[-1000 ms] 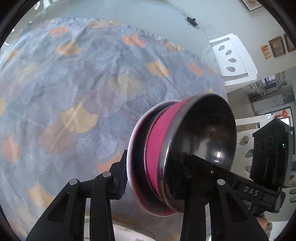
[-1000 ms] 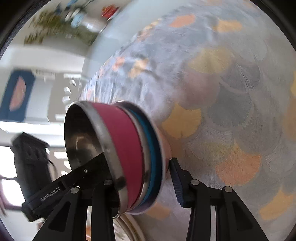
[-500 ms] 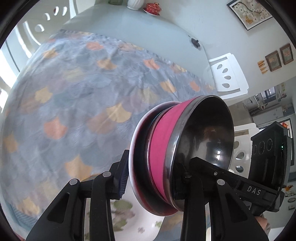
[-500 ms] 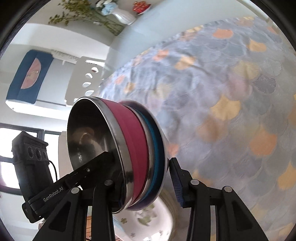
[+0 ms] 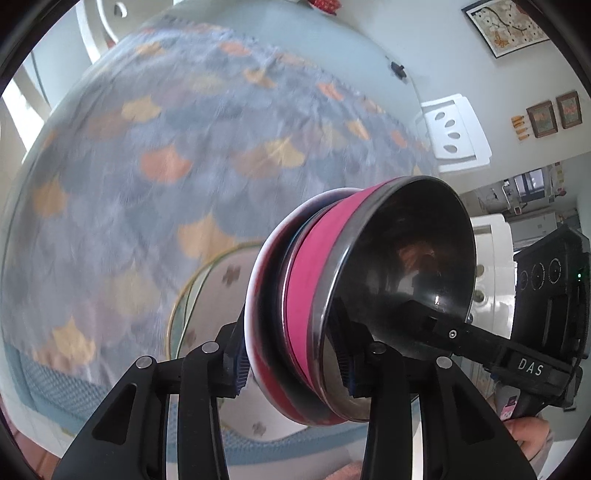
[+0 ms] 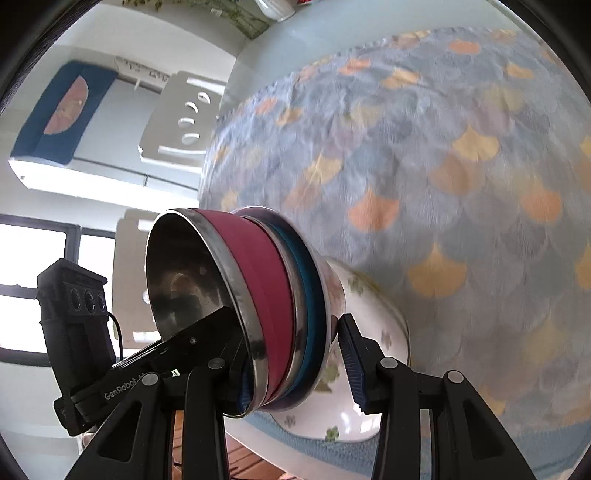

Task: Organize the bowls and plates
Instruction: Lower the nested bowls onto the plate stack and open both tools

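Tipping sideways, the stacked bowls point(image 5: 325, 317) stay clamped by both grippers point(image 5: 291, 365) point(image 6: 291, 365).

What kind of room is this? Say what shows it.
Probably a home dining area: a round table under a fan-patterned tablecloth, white chairs drawn up around it, and framed pictures on the wall. A floral plate lies on the cloth.

Both tongs point(image 6: 291, 363) carry stacked bowls point(image 6: 251, 306) above a floral plate point(image 6: 373, 332).
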`<state>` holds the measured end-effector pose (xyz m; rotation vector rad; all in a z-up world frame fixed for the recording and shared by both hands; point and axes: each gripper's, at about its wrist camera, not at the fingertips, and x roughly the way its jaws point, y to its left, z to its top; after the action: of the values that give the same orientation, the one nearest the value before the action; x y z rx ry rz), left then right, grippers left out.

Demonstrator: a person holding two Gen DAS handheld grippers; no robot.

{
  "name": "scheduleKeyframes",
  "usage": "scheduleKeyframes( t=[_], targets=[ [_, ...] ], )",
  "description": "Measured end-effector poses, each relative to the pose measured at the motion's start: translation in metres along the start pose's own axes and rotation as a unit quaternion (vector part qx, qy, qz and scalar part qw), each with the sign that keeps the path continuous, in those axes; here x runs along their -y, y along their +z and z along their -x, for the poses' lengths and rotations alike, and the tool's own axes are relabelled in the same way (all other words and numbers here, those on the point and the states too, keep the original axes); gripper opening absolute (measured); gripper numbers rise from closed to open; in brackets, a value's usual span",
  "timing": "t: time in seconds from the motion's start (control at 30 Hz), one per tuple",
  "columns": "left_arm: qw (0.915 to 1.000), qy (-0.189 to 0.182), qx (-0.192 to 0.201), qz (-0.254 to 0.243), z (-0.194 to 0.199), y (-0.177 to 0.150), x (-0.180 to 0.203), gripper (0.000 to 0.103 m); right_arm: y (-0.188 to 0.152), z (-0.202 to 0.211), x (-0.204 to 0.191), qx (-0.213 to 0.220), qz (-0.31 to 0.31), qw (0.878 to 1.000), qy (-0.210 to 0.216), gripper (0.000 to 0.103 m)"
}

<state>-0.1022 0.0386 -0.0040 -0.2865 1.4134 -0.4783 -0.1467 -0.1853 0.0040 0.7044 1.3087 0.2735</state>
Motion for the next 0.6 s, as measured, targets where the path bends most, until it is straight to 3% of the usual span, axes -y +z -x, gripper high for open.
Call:
scheduleKeyframes(
  t=[0.6],
  targets=[
    [0.9972, 0.026, -0.038, -0.058, -0.030, -0.027, -0.009, 0.035, -0.038, -0.025, 0.019, -0.015, -0.035, 0.999, -0.030, 0.039]
  ],
)
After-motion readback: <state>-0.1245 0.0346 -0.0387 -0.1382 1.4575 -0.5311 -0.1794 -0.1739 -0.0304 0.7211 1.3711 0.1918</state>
